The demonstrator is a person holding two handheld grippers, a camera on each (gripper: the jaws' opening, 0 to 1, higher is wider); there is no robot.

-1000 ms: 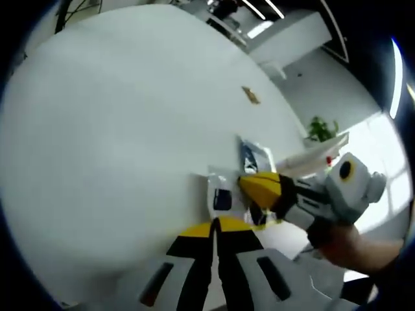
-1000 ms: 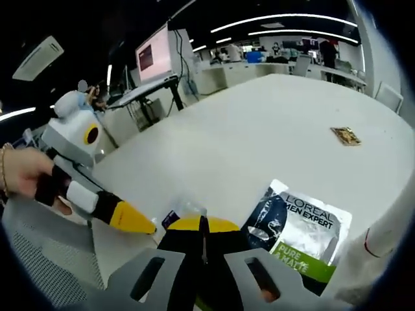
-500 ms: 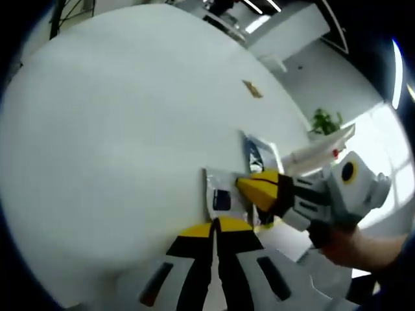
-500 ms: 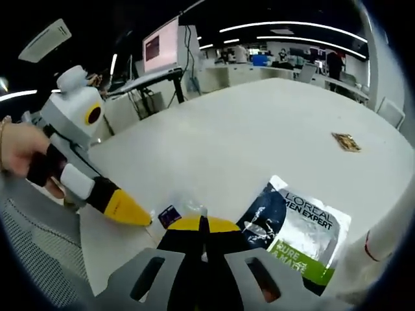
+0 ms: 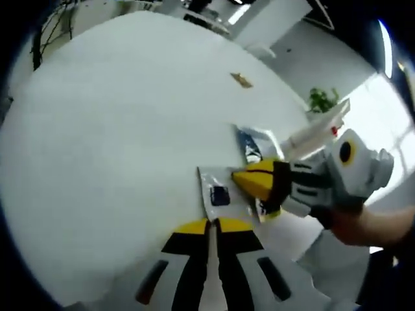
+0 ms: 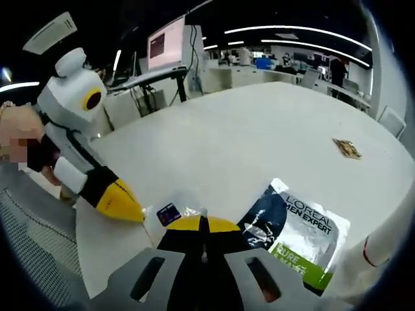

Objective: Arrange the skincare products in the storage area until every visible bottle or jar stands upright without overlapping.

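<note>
A small clear sachet [image 5: 217, 194] with a dark blue label lies flat on the white table [image 5: 110, 129]. In the left gripper view my right gripper [image 5: 238, 179] comes in from the right, shut, its yellow tip over that sachet. My left gripper [image 5: 211, 225] is shut just short of the sachet's near edge, with nothing between its fingers. The right gripper view has the sachet [image 6: 170, 212] poking out past my shut right gripper [image 6: 202, 223], and the left gripper [image 6: 137, 216] touching its left corner. I cannot tell whether either gripper pinches it. A L'Oreal Men Expert sachet [image 6: 295, 230] lies flat to the right.
A white tube [image 6: 376, 253] with a red mark stands at the right beside the L'Oreal sachet, also seen as the tube [image 5: 318, 133]. A small brown packet [image 6: 347, 148] lies far out on the table. A monitor on a stand [image 6: 167, 44] is beyond the table's edge.
The left gripper has tilted more upright and its tip has edged closer to the small sachet's corner. The left view has shifted with the hand. The sachets lie where they were.
</note>
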